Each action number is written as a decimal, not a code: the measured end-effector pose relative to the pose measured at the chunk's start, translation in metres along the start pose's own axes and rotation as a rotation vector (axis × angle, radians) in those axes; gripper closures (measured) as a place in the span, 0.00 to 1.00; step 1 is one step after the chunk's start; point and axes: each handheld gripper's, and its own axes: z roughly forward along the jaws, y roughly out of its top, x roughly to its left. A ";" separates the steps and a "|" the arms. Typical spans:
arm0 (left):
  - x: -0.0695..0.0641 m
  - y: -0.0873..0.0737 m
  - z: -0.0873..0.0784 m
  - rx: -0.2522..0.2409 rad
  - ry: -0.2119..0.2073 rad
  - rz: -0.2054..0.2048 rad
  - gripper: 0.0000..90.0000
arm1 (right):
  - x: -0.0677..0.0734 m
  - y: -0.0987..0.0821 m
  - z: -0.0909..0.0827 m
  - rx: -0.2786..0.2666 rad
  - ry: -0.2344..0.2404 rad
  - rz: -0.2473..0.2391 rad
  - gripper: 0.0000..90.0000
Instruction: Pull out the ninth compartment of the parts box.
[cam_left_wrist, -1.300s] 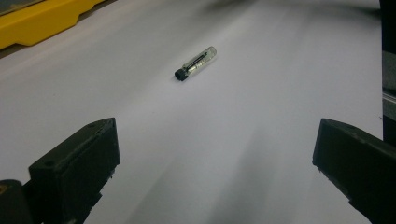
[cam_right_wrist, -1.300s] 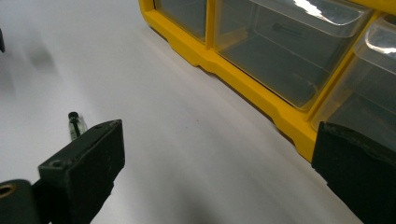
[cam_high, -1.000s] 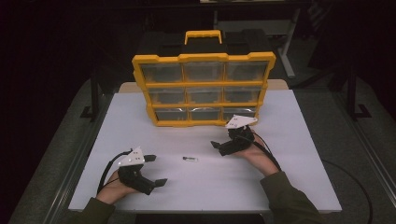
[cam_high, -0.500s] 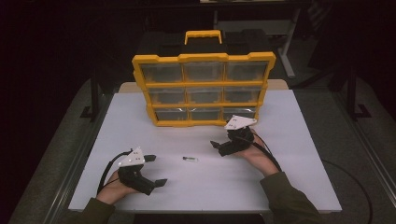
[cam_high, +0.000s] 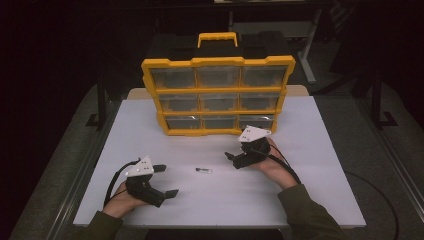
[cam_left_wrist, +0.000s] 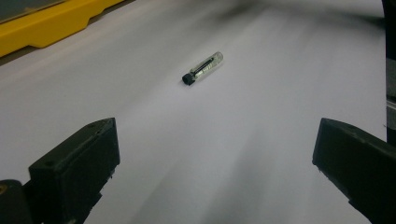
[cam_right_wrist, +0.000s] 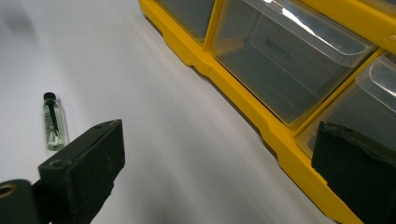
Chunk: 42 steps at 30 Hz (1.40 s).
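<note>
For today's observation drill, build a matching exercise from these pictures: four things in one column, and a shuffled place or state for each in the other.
1. vial
2. organizer
3. left gripper
4. right gripper

A. upright at the table's far side
B. jaws open, nearest the organizer
C. lying flat between the grippers
D. jaws open, near the table's front edge

Pairs: 1-C, 2-A, 3-D, 4-B

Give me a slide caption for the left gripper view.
Open left gripper faces a small capped vial lying on the white table.

A workshop or lab: a white bench (cam_high: 320, 150) in a dark room, a yellow parts organizer (cam_high: 218, 95) standing at its far side, metal frames behind.
</note>
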 end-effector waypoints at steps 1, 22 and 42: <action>0.000 0.000 0.000 0.000 0.002 0.000 0.00 | 0.000 0.000 0.000 0.000 0.000 0.000 0.02; 0.000 -0.001 0.000 0.023 0.000 0.025 0.00 | 0.003 -0.001 0.002 0.004 -0.055 -0.102 0.02; 0.000 -0.001 -0.001 0.022 0.009 0.028 0.00 | 0.009 -0.001 0.003 0.018 -0.114 -0.210 0.02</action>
